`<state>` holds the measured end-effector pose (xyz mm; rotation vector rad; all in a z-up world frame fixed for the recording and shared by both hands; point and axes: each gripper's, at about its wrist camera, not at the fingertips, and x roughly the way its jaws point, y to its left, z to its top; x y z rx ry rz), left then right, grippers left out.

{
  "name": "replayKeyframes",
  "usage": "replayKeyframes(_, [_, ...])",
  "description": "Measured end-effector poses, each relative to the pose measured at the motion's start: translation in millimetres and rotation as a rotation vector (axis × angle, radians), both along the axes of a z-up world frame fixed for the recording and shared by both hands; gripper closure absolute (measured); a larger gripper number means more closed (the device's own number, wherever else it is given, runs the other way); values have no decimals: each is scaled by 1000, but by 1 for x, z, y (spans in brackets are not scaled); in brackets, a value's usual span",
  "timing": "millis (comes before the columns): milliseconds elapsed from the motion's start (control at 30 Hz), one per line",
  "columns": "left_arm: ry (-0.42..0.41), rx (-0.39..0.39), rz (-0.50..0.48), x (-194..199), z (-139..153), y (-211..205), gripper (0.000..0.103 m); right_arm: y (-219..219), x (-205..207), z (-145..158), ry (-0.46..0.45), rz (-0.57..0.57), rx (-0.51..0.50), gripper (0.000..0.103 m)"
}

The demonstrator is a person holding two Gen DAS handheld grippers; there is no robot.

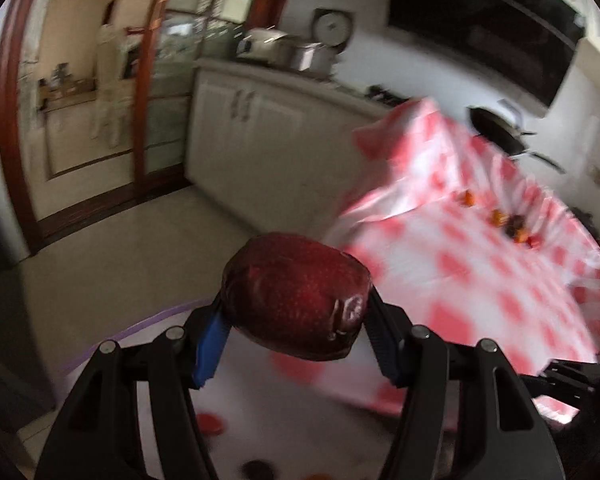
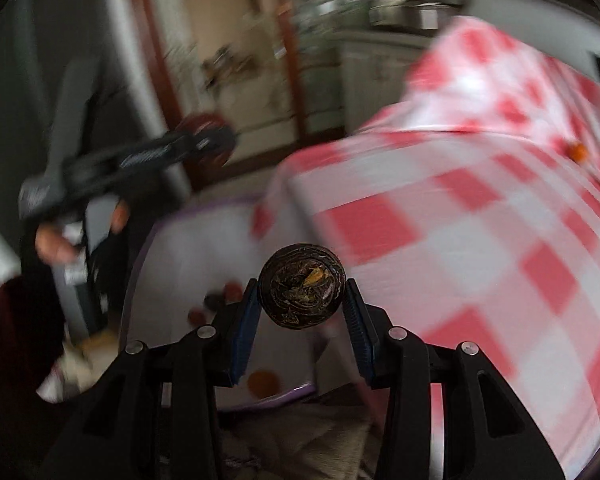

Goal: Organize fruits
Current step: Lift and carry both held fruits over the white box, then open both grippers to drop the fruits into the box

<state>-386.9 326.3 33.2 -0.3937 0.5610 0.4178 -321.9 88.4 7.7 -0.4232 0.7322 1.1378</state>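
My left gripper is shut on a dark red apple, held above a white tray with a purple rim. A red fruit and a dark one lie on that tray. My right gripper is shut on a small, dark, wrinkled round fruit over the tray, where an orange fruit and several small ones lie. In the right wrist view the left gripper shows blurred at upper left with the apple, held by a hand.
A table under a red-and-white checked cloth fills the right, with small orange and dark fruits on it. Behind stand a white cabinet, a rice cooker, a black pan and a wooden door frame.
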Motion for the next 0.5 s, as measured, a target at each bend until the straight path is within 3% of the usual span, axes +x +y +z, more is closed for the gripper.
replayKeyframes(133, [134,-38,90,-11,-44,24,41,47,-30,-29,-32,162,-148,61])
replayKeyframes(233, [251,-85,142,-12,-77,38,41,82,-47,-71,-16,260,-307,61])
replayKeyframes(333, [367,-124,182,-9,-106,52,41,103,-59,-110,-13,310,-450,61])
replayKeyframes(500, [502,-213,244,-15,-150,75,41,121,-58,-145,45,329,-570,61])
